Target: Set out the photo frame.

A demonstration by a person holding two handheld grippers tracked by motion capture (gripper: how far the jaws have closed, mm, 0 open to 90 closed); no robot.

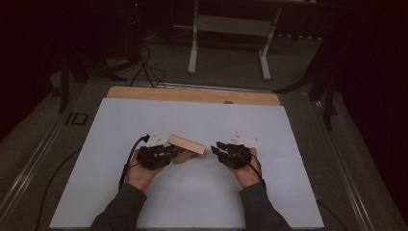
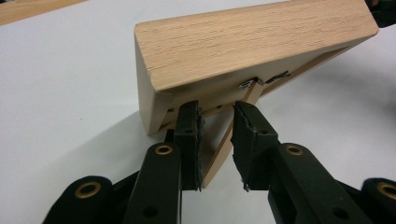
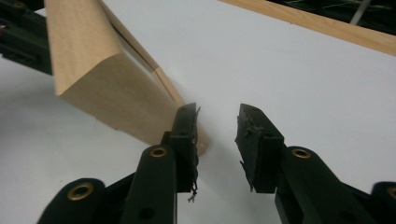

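Observation:
A light wooden block lies tilted on the white sheet, with a thin wooden strut under it. My left gripper reaches in from the block's left. In the left gripper view the block leans above the left gripper, and the strut runs between the jaws along the left pad, with a gap to the other pad. My right gripper stands open just right of the block. In the right gripper view the block's end sits beside the right gripper, whose jaws hold nothing.
A bare wooden strip of the tabletop shows behind the sheet. Cables and a white table frame stand on the dark floor beyond. The sheet stretches wide in front of and beside both hands.

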